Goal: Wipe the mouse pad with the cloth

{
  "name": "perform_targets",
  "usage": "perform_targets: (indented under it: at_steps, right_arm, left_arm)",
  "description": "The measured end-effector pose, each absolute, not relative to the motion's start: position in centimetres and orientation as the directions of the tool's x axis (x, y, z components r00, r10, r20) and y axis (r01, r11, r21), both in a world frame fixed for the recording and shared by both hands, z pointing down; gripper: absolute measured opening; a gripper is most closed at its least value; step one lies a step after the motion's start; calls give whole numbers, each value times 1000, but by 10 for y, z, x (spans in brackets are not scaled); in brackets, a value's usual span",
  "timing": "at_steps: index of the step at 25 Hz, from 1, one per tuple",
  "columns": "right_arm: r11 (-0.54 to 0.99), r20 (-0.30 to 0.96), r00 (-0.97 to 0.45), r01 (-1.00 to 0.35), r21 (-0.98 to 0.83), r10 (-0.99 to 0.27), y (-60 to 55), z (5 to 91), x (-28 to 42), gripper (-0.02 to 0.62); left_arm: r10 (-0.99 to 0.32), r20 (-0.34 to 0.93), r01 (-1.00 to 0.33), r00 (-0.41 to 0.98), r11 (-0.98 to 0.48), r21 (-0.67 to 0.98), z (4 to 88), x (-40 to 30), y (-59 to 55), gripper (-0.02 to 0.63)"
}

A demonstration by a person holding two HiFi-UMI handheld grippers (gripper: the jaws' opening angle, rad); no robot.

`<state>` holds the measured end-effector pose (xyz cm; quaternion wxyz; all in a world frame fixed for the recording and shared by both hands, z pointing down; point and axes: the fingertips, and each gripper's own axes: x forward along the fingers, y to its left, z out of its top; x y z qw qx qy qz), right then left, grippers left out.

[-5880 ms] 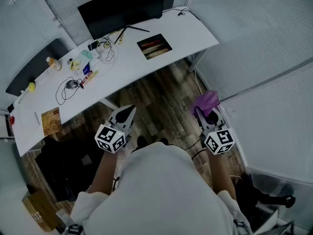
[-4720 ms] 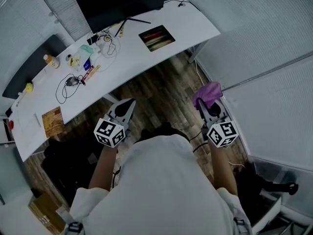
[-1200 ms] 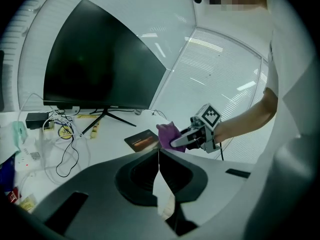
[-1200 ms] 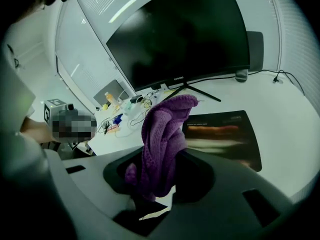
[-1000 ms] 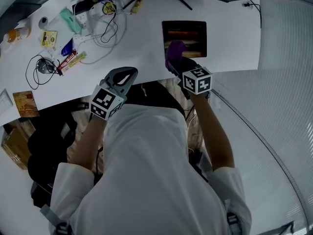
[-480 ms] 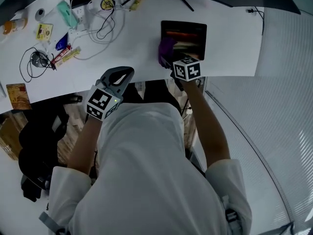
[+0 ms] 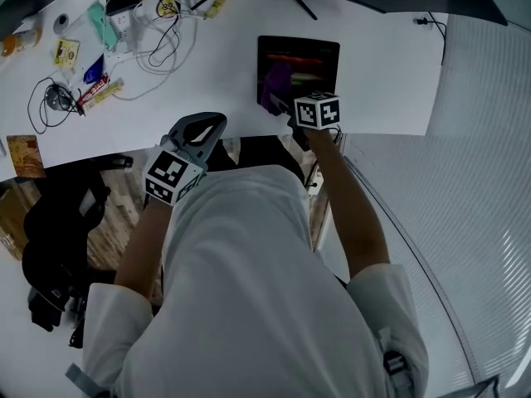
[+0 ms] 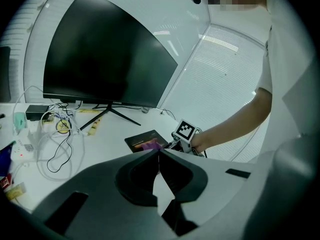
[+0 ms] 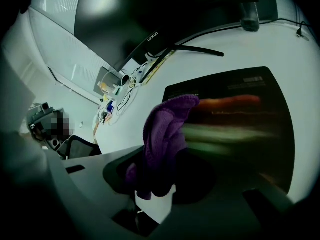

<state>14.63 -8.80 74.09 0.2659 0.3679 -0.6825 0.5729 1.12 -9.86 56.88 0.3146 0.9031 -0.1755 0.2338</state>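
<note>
Holding purple cloth (image 7: 275, 84) over mouse pad (image 7: 314, 60), white bench (image 7: 207, 73).
Your right gripper (image 7: 280, 104) has its fingers pinching the cloth above the pad's left part; your left gripper (image 7: 211, 123) has its fingers pressed together, empty, at the bench's near edge.

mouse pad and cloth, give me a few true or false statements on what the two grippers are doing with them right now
The right hand-held gripper is shut on the purple cloth. True.
The left hand-held gripper also holds a cloth. False: its jaws are together with nothing between them.
The purple cloth is over the mouse pad. True.
The mouse pad lies on the floor. False: it lies on the white desk, in front of the monitor.
</note>
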Motion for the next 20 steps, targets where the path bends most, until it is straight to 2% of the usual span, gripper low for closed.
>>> perform_targets:
  at_steps: [20]
  right_arm:
    - [48, 806, -567, -821, -568, -171, -72, 743, 261, 156]
  left_arm:
    - [-228, 563, -528, 795, -717, 455, 561, 66, -104, 20]
